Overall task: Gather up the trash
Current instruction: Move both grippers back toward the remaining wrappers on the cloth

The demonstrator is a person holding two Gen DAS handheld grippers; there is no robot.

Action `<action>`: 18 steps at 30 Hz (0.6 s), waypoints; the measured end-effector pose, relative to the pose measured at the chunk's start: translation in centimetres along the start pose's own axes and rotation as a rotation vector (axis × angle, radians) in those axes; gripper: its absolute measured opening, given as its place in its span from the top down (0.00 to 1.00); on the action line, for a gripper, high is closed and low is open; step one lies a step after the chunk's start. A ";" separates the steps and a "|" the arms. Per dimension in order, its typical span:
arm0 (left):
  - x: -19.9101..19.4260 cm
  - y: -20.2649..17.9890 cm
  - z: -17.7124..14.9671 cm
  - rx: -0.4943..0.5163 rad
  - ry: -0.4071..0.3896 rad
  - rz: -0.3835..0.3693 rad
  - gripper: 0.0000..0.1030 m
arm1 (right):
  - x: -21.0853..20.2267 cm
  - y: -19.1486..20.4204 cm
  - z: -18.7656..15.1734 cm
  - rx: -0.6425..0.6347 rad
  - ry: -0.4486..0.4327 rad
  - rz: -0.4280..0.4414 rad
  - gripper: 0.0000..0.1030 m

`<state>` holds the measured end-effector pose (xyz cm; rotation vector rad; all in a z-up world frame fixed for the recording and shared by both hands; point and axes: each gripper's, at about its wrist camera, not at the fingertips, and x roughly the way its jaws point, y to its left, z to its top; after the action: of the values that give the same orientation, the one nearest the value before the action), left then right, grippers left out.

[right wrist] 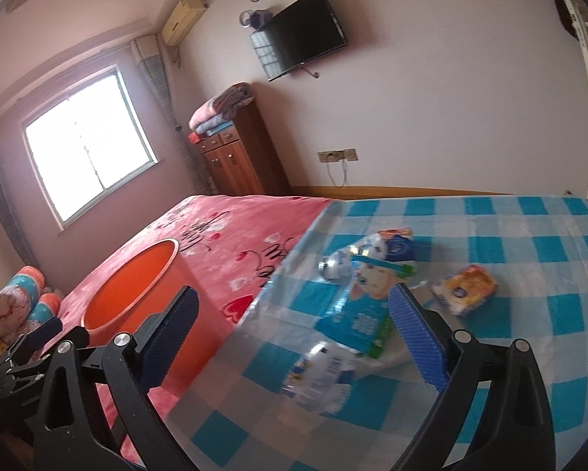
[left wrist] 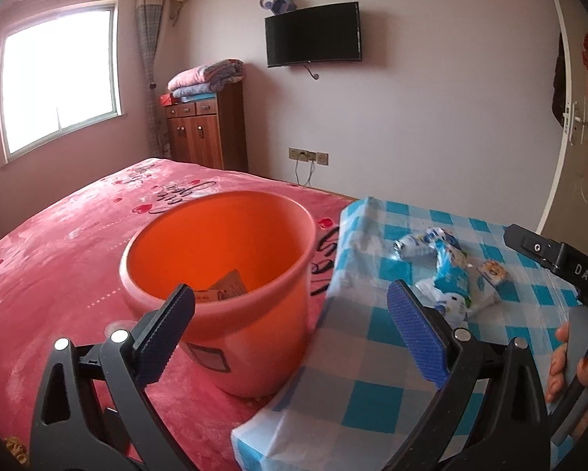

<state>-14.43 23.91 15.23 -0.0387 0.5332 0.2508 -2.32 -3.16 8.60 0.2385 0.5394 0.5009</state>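
An orange bucket (left wrist: 223, 271) stands on the pink bed, with paper scraps (left wrist: 227, 288) inside; it also shows in the right wrist view (right wrist: 137, 286). Blue-and-white snack wrappers (left wrist: 447, 271) and a small yellow packet (left wrist: 492, 272) lie on the blue checked cloth. My left gripper (left wrist: 294, 306) is open and empty, in front of the bucket's near rim. My right gripper (right wrist: 298, 314) is open and empty over the wrappers (right wrist: 360, 302), with the yellow packet (right wrist: 464, 288) to its right. The right gripper's body (left wrist: 549, 259) shows at the right edge of the left wrist view.
The blue checked cloth (right wrist: 490, 227) covers a raised surface beside the pink bedspread (left wrist: 78, 235). A wooden cabinet (left wrist: 205, 129) with folded blankets stands at the far wall. Rolled pillows (right wrist: 19, 306) lie at the bed's left end.
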 end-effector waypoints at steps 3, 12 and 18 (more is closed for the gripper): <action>-0.1 -0.8 -0.5 0.006 0.007 -0.012 0.04 | -0.5 -1.3 -0.3 0.019 -0.005 -0.017 0.06; 0.5 -4.0 -2.8 0.087 0.011 0.061 0.04 | -1.9 -4.7 -1.6 0.024 -0.004 -0.079 0.05; 2.1 -5.3 -5.1 0.096 0.083 0.016 0.04 | -2.4 -7.0 -2.7 0.049 -0.004 -0.081 0.05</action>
<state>-13.91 18.77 9.64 0.0481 0.6278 0.2395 -2.86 -10.15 5.01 0.2633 0.5558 0.4086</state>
